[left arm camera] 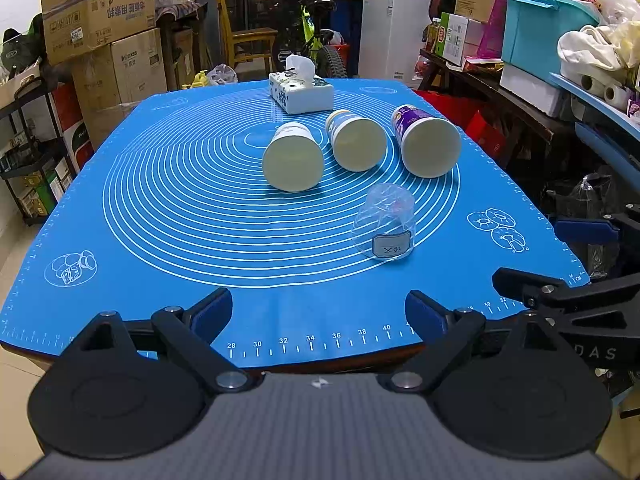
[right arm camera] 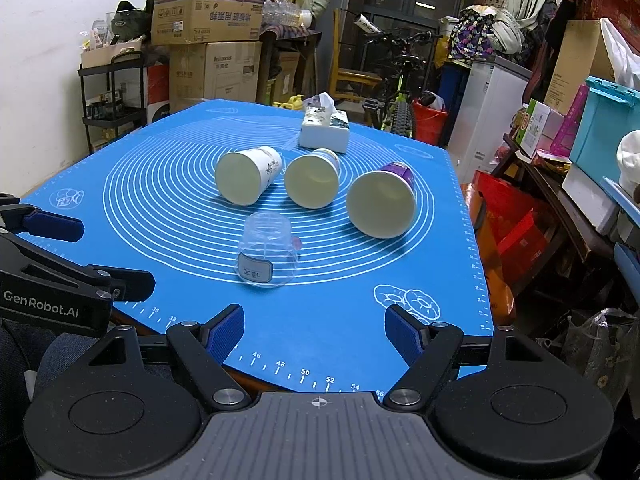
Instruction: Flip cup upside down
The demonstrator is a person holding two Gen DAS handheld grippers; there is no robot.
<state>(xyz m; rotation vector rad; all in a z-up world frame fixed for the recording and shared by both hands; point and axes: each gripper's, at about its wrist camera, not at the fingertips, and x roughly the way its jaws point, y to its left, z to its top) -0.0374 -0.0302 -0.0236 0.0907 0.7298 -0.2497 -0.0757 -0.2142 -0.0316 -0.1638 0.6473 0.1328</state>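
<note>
Small clear plastic cup [right arm camera: 266, 254] with a label stands mouth-down on the blue silicone mat [right arm camera: 160, 208], near three paper cups [right arm camera: 316, 184] lying on their sides; apparently light, thin, crushable, so grip mid-wall gently; left gripper [left arm camera: 319, 314] and right gripper [right arm camera: 314, 330] both gape, empty, well short.

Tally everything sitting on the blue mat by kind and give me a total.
Paper cups lying on their sides: 3 (left white one, middle white one, right purple-printed one)
Clear plastic cup with a label, standing upside down: 1
White tissue box: 1
Total: 5
</note>
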